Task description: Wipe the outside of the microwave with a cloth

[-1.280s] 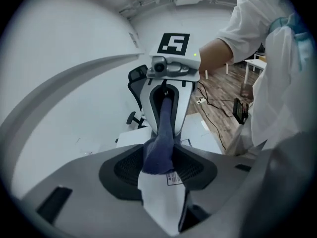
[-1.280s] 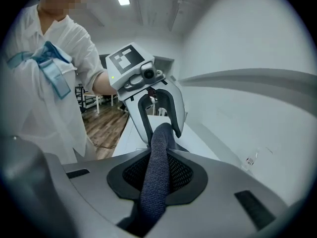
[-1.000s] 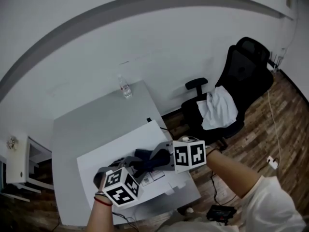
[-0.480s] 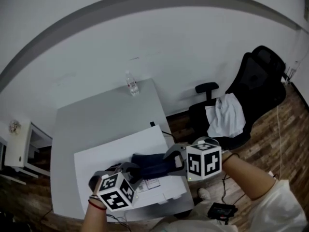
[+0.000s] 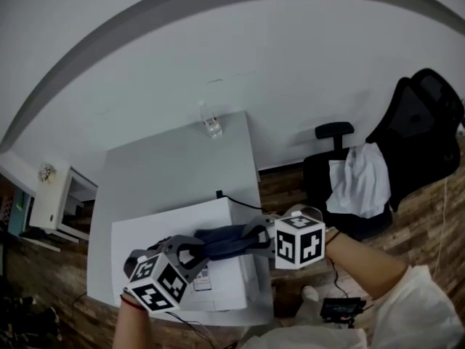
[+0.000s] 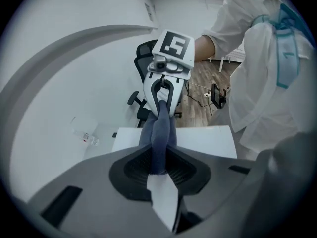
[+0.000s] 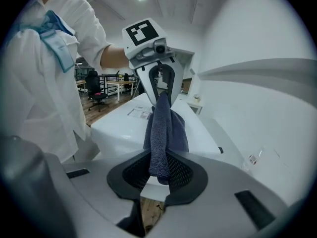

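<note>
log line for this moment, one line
cloth spans both grippers over microwave | left gripper: jaws just closing, pinching cloth | right gripper: jaws just closing, pinching cloth

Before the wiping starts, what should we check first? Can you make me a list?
1. left gripper shut on the cloth, its jaws having just closed further: ok.
2. right gripper shut on the cloth's other end, its jaws also just closed: ok.
3. Cloth stretched between the two grippers, above the top of the microwave: ok.
4. Cloth pressed onto the microwave: cannot tell.
5. bottle upright at the far edge of the table, away from the microwave: ok.
</note>
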The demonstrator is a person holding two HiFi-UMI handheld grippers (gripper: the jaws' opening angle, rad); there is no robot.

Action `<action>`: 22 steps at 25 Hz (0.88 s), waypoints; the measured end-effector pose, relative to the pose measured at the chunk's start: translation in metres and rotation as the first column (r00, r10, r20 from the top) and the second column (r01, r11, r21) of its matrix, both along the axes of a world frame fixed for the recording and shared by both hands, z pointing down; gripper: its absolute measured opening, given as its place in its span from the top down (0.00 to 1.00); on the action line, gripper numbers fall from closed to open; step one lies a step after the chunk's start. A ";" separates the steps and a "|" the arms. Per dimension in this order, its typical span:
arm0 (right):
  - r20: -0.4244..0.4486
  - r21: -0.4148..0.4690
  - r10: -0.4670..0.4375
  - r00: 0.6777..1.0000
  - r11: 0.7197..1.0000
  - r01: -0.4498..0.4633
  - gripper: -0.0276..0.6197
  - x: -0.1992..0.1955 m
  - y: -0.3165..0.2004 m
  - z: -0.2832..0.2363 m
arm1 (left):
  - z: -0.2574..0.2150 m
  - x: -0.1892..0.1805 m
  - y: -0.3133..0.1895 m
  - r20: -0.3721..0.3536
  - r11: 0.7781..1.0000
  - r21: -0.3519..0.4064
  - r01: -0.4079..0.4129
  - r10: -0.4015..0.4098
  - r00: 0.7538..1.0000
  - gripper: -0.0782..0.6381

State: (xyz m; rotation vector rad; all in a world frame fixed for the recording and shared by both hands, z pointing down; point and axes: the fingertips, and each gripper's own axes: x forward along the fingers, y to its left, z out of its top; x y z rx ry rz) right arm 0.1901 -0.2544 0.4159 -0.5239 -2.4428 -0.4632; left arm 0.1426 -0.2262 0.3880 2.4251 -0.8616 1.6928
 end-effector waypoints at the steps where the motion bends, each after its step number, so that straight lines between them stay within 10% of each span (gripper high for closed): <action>1: 0.019 -0.006 0.014 1.000 1.000 -0.014 0.84 0.005 -0.012 0.004 | 0.000 0.009 -0.010 0.021 1.000 -0.006 -0.004 0.004 1.000 0.79; 9: 0.082 -0.074 0.109 0.991 0.992 -0.103 0.84 -0.007 -0.064 0.047 | 0.016 0.031 -0.075 0.260 0.989 -0.148 0.003 0.037 0.965 0.80; 22: 0.006 -0.086 0.127 0.992 0.988 -0.126 0.84 -0.040 -0.082 0.065 | 0.034 0.028 -0.089 0.294 0.959 -0.279 0.056 0.029 0.955 0.80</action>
